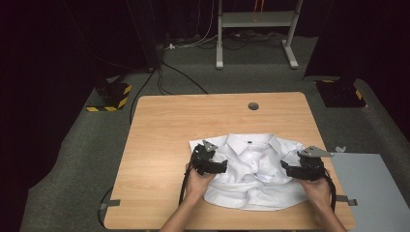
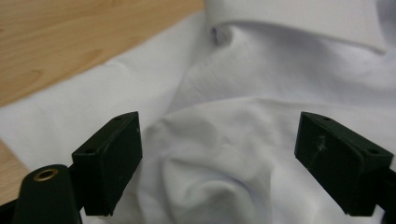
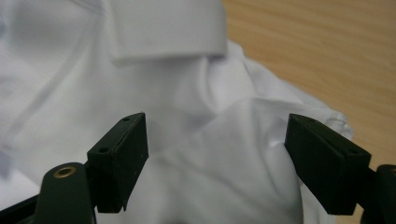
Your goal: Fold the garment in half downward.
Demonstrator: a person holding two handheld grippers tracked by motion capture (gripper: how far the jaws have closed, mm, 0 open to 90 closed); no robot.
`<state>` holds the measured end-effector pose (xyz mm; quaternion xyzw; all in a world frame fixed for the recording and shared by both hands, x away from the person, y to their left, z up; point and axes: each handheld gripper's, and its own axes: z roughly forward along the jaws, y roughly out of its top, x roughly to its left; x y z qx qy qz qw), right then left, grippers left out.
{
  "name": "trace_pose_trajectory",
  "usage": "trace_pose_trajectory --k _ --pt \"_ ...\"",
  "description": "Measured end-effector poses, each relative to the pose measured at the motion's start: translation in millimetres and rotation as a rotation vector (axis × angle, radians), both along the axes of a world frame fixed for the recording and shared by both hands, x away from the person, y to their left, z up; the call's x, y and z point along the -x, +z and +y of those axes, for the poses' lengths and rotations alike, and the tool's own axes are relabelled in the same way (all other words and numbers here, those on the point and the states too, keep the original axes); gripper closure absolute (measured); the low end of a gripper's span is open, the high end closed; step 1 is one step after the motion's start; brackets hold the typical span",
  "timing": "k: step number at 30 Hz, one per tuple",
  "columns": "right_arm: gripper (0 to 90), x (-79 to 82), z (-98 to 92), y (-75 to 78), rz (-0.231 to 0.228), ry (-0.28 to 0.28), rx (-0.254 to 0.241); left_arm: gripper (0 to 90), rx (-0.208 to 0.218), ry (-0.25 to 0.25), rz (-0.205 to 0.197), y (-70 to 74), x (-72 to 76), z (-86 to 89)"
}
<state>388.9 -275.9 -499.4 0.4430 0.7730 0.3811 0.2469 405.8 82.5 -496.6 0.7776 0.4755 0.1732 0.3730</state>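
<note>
Wooden table [image 1: 159, 145]: white shirt [image 1: 251, 174] folded, collar up, rumpled; left gripper [image 1: 209, 162], right gripper [image 1: 302, 166] jaws open, empty.

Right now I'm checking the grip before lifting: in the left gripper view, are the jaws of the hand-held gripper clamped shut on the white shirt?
No: the left hand-held gripper stands wide open, with the white shirt lying loose between its jaws.

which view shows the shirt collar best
The high view: the whole collar shows, at the far edge of the shirt. The left gripper view has one collar wing beyond the open jaws; the right gripper view has the other wing.
</note>
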Motion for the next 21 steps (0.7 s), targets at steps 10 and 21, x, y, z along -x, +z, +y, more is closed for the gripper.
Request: trace_pose_trajectory --k 10,21 --pt "22.5 7.9 71.3 29.4 -0.100 0.188 -0.030 14.9 0.028 0.090 0.016 4.9 -20.4 33.4" --pt "22.5 -4.5 131.2 -7.5 0.007 0.269 0.093 15.9 -0.058 0.109 0.089 -25.5 -45.6 32.4"
